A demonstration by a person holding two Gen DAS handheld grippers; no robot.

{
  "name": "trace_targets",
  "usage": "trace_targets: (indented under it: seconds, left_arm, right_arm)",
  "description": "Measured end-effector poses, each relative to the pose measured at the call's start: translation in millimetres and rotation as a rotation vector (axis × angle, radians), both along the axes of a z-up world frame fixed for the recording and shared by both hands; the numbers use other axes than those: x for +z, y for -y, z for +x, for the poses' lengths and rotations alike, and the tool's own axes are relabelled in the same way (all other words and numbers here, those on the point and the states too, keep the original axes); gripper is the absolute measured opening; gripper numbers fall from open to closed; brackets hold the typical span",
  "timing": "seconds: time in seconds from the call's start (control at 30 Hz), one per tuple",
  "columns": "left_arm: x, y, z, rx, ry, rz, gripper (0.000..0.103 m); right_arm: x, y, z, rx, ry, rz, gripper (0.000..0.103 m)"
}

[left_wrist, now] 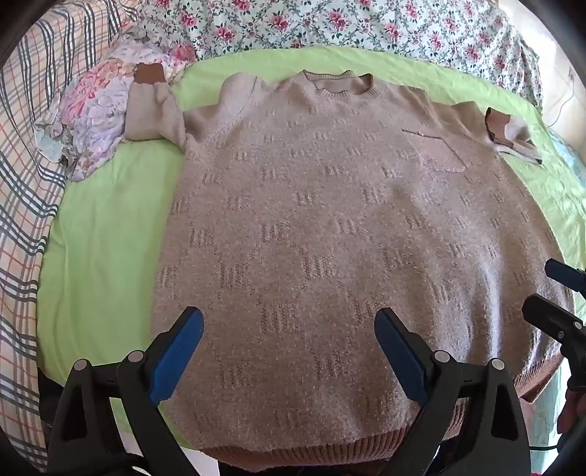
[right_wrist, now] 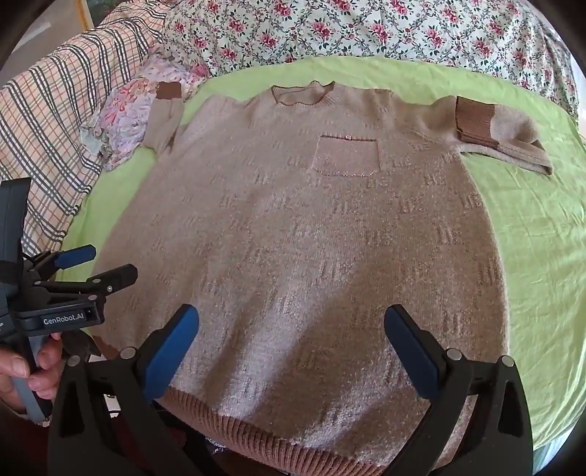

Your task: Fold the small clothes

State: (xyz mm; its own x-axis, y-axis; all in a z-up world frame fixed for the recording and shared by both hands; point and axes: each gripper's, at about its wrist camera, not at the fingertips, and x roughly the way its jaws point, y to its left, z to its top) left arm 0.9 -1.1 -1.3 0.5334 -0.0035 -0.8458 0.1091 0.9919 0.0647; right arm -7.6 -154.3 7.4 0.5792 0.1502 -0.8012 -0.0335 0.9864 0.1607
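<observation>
- A beige knitted sweater with a woven block pattern (left_wrist: pixel 329 227) lies spread flat, front up, on a light green sheet (left_wrist: pixel 99 256) that covers a bed; its neckline points away from the cameras and its brown ribbed hem (right_wrist: pixel 278 435) lies nearest to them.
- A small chest pocket with a glittery edge (right_wrist: pixel 344 155) sits below the neckline, toward the right side of the sweater in the left wrist view.
- Both sleeves are folded up short: the left sleeve with its brown cuff (left_wrist: pixel 146 106) rests against a crumpled pink-and-lilac floral cloth (left_wrist: pixel 91 121), and the right sleeve with its brown cuff (right_wrist: pixel 490 128) lies on the green sheet.
- A checked blanket in cream, orange and grey (left_wrist: pixel 25 183) lies along the left side, and a white fabric printed with pink roses (right_wrist: pixel 366 33) runs along the far side.
- The left gripper (left_wrist: pixel 289 340) hangs over the lower part of the sweater, its blue-padded jaws spread wide with nothing between them, not touching the knit.
- The right gripper (right_wrist: pixel 293 340) hangs likewise over the hem area, jaws wide apart and empty.
- In the right wrist view a person's hand (right_wrist: pixel 25 369) grips the left gripper's handle.
</observation>
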Motion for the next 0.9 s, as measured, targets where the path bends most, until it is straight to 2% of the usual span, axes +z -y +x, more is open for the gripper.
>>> trace_targets:
  seconds: [0.3,0.47,0.63,0.77,0.9]
  left_arm:
    - [-2,8,0,-0.001,0.002,-0.007,0.095]
    - [5,6,3,-0.016,0.022,-0.047,0.095]
    - [7,9,4,-0.021,0.046,-0.022,0.095]
    - [7,8,7,-0.022,0.017,-0.007,0.095]
    - [9,10,7,-0.020,0.050,0.023,0.095]
  right_arm:
    - [4,-1,2,-0.003,0.002,0.006,0.101]
    - [4,-4,0,-0.003,0.009,-0.006,0.101]
    - [4,-9,8,0.003,0.018,-0.015,0.101]
    - [4,-10,12,0.003,0.005,0.010,0.101]
    - [3,-12,13,0.004,0.021,0.018,0.101]
